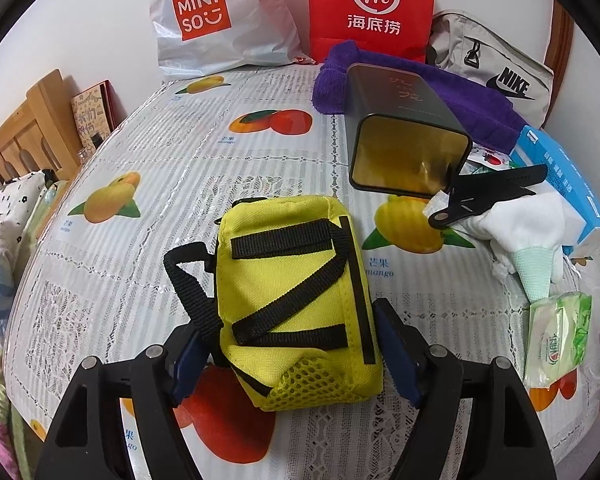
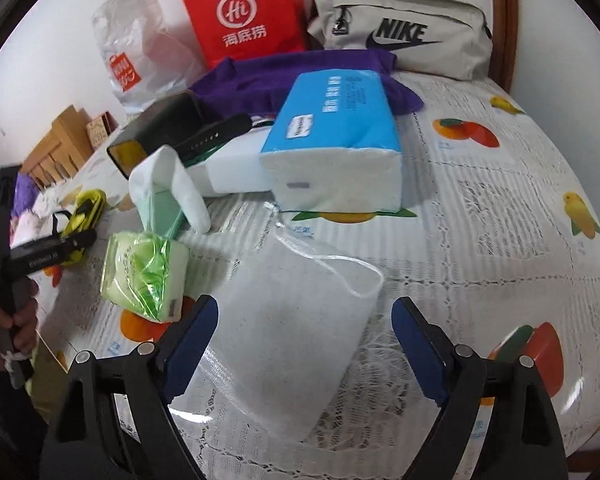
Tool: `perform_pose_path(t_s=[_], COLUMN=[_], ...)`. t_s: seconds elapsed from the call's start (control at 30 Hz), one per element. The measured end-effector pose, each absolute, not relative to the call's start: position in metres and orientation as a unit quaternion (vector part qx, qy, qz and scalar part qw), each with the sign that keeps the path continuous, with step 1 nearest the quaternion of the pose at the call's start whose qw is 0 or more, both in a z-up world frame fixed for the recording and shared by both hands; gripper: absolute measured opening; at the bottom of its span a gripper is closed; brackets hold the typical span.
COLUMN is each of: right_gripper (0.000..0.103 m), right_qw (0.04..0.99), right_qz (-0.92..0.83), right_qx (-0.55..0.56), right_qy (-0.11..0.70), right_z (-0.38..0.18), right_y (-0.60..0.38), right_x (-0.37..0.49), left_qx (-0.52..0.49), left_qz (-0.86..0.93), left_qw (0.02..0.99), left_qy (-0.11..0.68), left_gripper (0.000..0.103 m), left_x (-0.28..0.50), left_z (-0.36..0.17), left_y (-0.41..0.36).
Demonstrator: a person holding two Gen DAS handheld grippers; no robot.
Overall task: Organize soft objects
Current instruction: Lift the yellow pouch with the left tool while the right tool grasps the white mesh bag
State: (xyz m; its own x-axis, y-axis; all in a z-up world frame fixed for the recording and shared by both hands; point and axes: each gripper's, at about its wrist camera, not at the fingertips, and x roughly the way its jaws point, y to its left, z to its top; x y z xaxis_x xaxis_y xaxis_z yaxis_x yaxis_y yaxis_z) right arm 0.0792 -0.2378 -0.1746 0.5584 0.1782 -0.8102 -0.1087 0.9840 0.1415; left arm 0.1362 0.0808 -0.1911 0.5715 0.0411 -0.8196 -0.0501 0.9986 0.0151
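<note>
A yellow pouch (image 1: pixel 296 280) with black straps sits between the fingers of my left gripper (image 1: pixel 296 344). Both blue pads touch its sides, so the gripper is shut on it with the jaws wide. In the right wrist view this pouch (image 2: pixel 86 208) shows at the far left beside a hand. My right gripper (image 2: pixel 304 332) is open over the table. A white mesh drawstring bag (image 2: pixel 296 340) lies flat between its fingers, and the right pad (image 2: pixel 416 344) stands clear of it. A green tissue packet (image 2: pixel 148 276) lies just left of the mesh bag.
A blue tissue pack (image 2: pixel 340 136), a white and green cloth (image 2: pixel 168 192), a dark open tin (image 1: pixel 404 136), a black clip (image 1: pixel 488 192) and a purple towel (image 1: pixel 420 84) crowd the back right. A Nike bag (image 2: pixel 404 36), a red bag (image 1: pixel 372 4) and a Miniso bag (image 1: pixel 216 20) line the wall.
</note>
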Motion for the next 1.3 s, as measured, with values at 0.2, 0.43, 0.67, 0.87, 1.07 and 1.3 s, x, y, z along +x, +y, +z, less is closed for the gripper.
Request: perform_pose_path(t_s=[0.2, 0.43, 0.67, 0.87, 1.07, 1.3], right_gripper=[0.094, 0.076, 0.005, 0.004, 0.004, 0.004], right_qw=[0.879, 0.892, 0.89, 0.886, 0.889, 0.897], right_qz=[0.063, 0.037, 0.056, 0.076, 0.083, 0.102], right_qx=[0.01, -0.021, -0.066, -0.058, -0.045, -0.017], right_qy=[0.473, 0.45, 0.448, 0.454, 0.448, 0.43], right_z=[-0.188, -0.191, -0.184, -0.169, -0.148, -0.119], right_y=[-0.209, -0.199, -0.196, -0.205, -0.22, -0.235], right_x=[0.086, 0.086, 0.088, 0.084, 0.089, 0.105], left_qx=[-0.004, -0.004, -0.002, 0.006, -0.028, -0.04], left_qz=[0.024, 0.022, 0.016, 0.008, -0.023, -0.041], left_qw=[0.886, 0.885, 0.885, 0.883, 0.886, 0.891], left_qy=[0.463, 0.464, 0.466, 0.469, 0.462, 0.451], left_gripper=[0.077, 0.079, 0.075, 0.07, 0.069, 0.069], left_x=[0.136, 0.137, 0.14, 0.143, 0.149, 0.162], left_z=[-0.191, -0.192, -0.191, -0.181, -0.158, -0.134], left_y=[0.08, 0.078, 0.076, 0.072, 0.073, 0.069])
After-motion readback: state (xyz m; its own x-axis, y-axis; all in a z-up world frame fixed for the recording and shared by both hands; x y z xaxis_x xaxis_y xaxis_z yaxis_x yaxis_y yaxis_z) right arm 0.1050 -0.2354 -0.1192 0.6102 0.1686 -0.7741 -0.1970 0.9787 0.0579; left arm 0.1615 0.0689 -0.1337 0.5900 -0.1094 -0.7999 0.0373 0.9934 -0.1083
